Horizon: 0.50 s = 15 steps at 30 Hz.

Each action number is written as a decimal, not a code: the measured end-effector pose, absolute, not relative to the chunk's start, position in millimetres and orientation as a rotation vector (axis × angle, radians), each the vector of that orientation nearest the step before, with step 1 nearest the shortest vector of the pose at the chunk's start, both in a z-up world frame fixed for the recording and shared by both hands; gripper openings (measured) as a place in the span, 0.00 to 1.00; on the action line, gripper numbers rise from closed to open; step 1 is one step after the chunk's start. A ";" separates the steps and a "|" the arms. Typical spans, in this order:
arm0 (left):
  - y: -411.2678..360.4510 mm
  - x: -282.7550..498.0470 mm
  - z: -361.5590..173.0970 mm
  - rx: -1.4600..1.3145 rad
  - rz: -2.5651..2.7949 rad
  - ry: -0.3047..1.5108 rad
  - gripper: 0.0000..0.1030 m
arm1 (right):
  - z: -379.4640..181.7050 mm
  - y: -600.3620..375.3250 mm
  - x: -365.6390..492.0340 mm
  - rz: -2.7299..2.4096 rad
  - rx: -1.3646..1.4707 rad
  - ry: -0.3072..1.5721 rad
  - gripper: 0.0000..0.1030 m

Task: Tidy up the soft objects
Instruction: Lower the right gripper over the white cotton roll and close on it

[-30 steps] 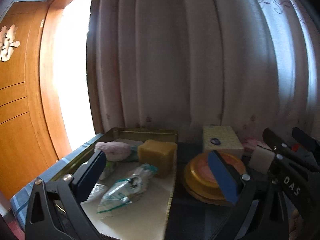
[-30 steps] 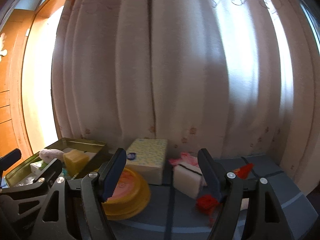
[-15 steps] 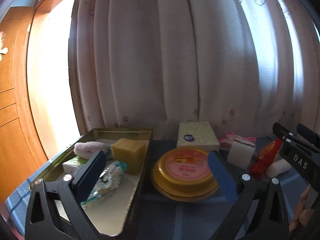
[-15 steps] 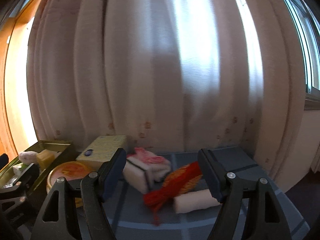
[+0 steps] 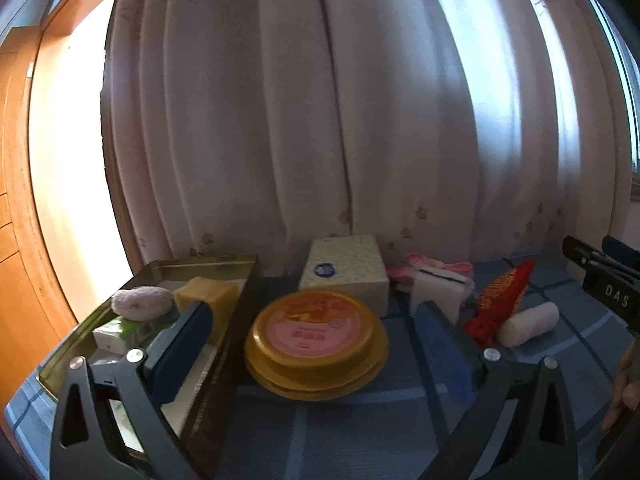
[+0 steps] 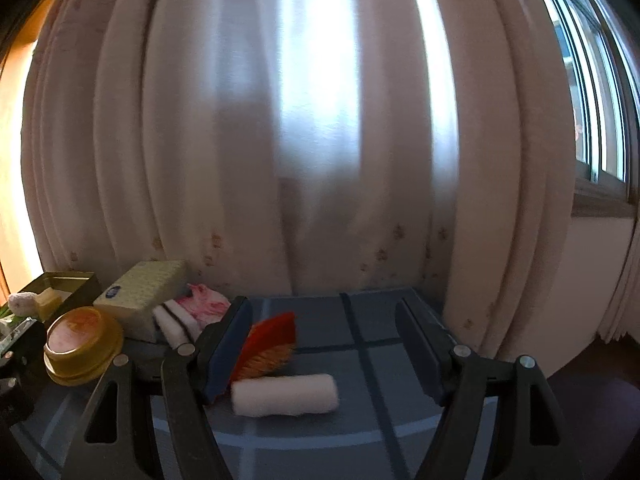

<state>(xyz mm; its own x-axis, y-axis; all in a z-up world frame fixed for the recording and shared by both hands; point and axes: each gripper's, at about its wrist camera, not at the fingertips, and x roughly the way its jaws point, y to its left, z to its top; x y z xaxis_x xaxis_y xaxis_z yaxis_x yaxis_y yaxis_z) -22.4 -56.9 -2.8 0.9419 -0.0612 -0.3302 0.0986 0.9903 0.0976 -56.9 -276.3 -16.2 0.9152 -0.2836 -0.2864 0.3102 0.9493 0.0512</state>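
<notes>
A white rolled cloth point(image 6: 285, 394) lies on the blue checked table just ahead of my open right gripper point(image 6: 323, 350), nearer its left finger. A red and orange tasselled piece point(image 6: 269, 342) sits behind that finger. Further left lie a white sponge point(image 6: 176, 325) and a pink knitted item point(image 6: 204, 305). My left gripper point(image 5: 316, 354) is open with nothing in it, above a round yellow tin point(image 5: 316, 338). The gold tray point(image 5: 240, 264) to its left holds a pink fluffy piece point(image 5: 142, 302), a yellow sponge point(image 5: 208, 294) and wrapped packets point(image 5: 116, 332). The roll point(image 5: 528, 324), tassel point(image 5: 502, 300) and sponge point(image 5: 438, 290) show at the right of this view.
A pale yellow tissue box point(image 5: 346, 270) stands behind the tin, against the long curtain point(image 6: 320, 140). The table's right end point(image 6: 424, 300) drops off close to my right gripper. A window point(image 6: 592, 100) is at the far right, a wooden door point(image 5: 16, 200) at the far left.
Both grippers have swung to the right along the table. The tray has slid to the left of both views, and the white roll and tassel now lie in front of the right gripper.
</notes>
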 end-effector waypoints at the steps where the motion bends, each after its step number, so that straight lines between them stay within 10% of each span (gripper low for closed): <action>1: -61.1 -21.7 -3.3 0.118 -0.089 0.342 1.00 | -16.8 -283.0 -57.5 -0.304 0.122 0.287 0.73; 15: -91.2 -23.2 -5.8 0.214 -0.097 0.360 1.00 | -43.6 -277.1 -10.6 -0.016 0.090 0.644 0.73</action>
<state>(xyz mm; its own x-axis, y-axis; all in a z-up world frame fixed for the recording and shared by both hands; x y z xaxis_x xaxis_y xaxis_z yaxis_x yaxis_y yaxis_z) -23.2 -91.2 -5.8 0.9315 -0.0560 -0.3595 0.1320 0.9728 0.1904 -10.6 -277.1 -43.6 0.8000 0.0129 -0.5999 0.0429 0.9960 0.0786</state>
